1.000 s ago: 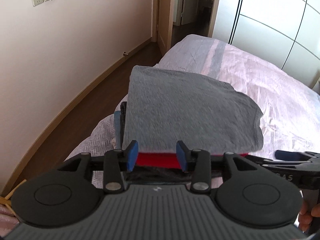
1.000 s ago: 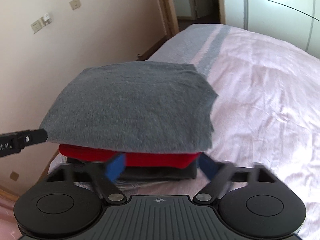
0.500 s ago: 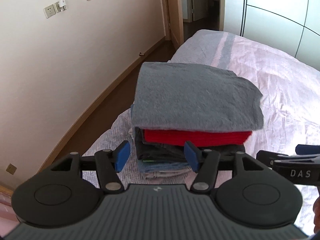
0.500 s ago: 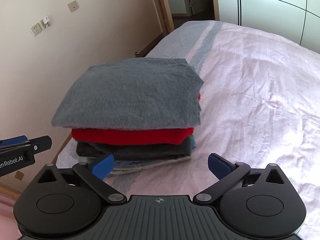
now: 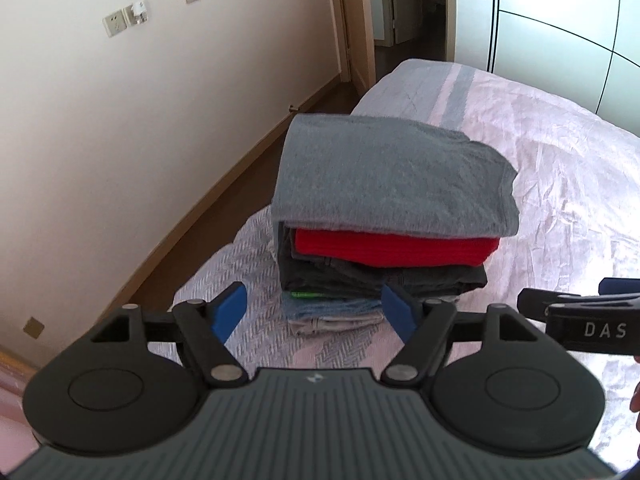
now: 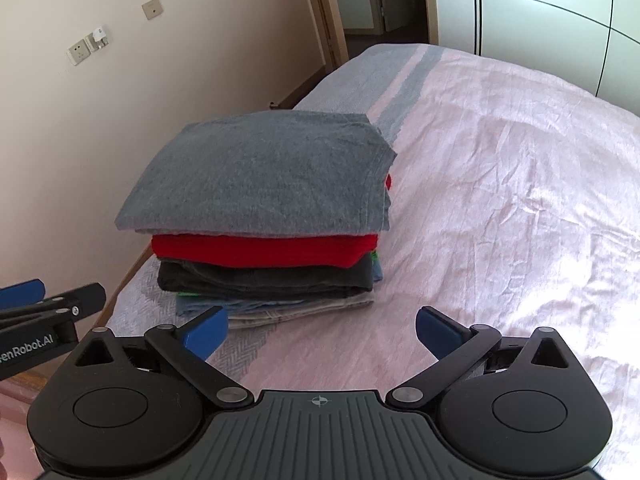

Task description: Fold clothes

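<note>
Two grippers, both clear of the clothes stack (image 5: 384,224) at the bed's (image 6: 500,200) wall-side edge. Left gripper (image 5: 316,312) jaws opening, nothing between them. Right gripper (image 6: 320,330) spread wide, empty. Grey folded garment (image 6: 260,176) on top, red one (image 6: 264,250) beneath.

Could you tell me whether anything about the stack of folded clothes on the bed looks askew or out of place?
Nothing serious. The grey top garment overhangs the red one beneath it, and a green edge pokes out lower down. The stack stands upright on the bed.
</note>
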Tool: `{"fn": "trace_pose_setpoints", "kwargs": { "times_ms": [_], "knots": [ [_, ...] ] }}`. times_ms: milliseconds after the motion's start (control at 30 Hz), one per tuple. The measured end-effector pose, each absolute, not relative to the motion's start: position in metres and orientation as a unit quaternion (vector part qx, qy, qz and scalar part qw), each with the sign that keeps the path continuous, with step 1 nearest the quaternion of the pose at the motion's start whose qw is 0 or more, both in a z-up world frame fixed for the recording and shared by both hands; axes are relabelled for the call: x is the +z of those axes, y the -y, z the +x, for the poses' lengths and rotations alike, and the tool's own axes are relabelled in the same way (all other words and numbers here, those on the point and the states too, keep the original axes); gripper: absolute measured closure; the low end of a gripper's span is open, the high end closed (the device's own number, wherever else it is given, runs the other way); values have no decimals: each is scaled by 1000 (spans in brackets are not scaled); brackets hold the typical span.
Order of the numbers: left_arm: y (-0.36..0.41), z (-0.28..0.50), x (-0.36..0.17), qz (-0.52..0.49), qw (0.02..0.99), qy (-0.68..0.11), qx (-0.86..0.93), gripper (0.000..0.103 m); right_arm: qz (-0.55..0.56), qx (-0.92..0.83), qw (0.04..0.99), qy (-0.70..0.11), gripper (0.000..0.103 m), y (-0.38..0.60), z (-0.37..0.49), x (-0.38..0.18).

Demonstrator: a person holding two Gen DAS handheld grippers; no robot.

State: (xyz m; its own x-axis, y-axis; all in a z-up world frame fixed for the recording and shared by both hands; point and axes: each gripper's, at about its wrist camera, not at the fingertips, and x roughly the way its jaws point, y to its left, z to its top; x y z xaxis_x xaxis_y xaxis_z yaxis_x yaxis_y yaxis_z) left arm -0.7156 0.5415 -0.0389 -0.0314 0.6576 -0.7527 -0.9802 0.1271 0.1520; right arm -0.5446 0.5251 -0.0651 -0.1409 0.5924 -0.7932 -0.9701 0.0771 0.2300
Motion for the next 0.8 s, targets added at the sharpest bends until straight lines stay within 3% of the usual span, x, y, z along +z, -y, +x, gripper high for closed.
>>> {"fn": "trace_pose_setpoints", "kwargs": {
  "times_ms": [800],
  "knots": [
    [-540, -715, -64, -243, 656, -389, 599, 32, -268, 631, 594, -422, 1, -518, -552, -86]
  ]
}}
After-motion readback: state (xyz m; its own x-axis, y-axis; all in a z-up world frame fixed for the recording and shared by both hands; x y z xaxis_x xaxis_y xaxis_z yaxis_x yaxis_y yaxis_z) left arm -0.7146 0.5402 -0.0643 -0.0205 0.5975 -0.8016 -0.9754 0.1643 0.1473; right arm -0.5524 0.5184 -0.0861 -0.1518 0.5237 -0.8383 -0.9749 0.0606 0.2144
